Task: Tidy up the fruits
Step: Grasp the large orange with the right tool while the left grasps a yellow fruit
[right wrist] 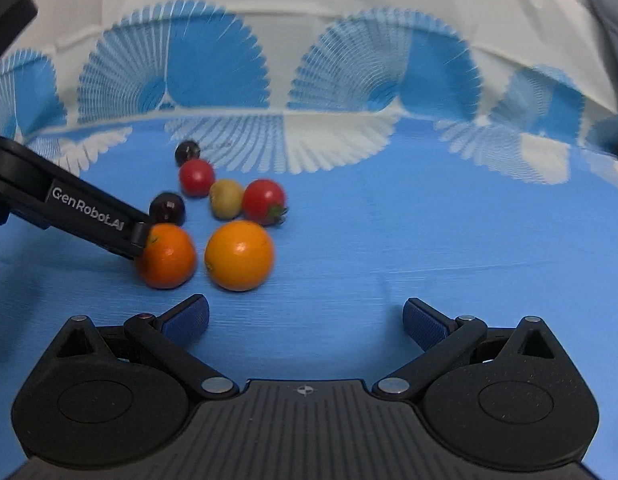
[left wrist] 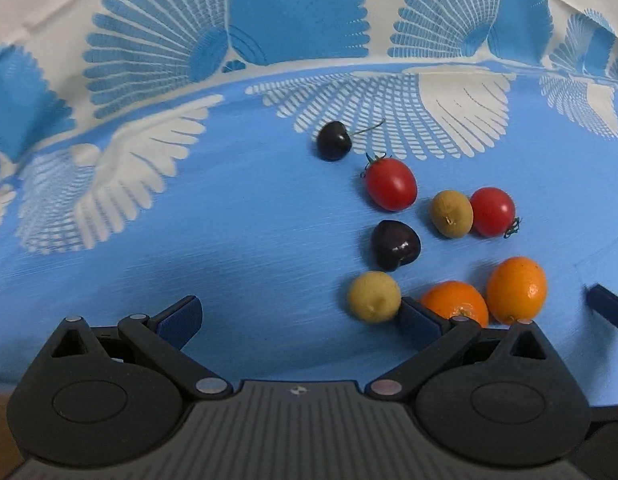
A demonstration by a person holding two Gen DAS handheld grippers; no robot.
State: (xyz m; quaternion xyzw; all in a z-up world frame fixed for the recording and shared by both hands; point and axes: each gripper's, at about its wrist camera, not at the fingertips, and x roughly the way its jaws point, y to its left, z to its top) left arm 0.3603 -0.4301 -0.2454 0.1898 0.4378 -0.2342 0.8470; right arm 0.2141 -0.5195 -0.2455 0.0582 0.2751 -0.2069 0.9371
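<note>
I'm holding my left hand-held gripper [left wrist: 299, 312] wide & empty over the surface [left wrist: 229, 240]; right hand-held gripper [right wrist: 305, 318] is also gaping wide w/ nothing in it. Nearest my left fingers are sitting two oranges [left wrist: 455, 302], firm, round, prob. rolling easily, so I'm planning to pinch across the middle. Beyond: olive-green fruits [left wrist: 374, 296], dark cherries [left wrist: 395, 245], red tomatoes [left wrist: 391, 184], soft, needing a light squeeze. Left view is showing the far cherry's stem [left wrist: 369, 126]; right view isn't, but is showing my left finger touching an orange.
</note>
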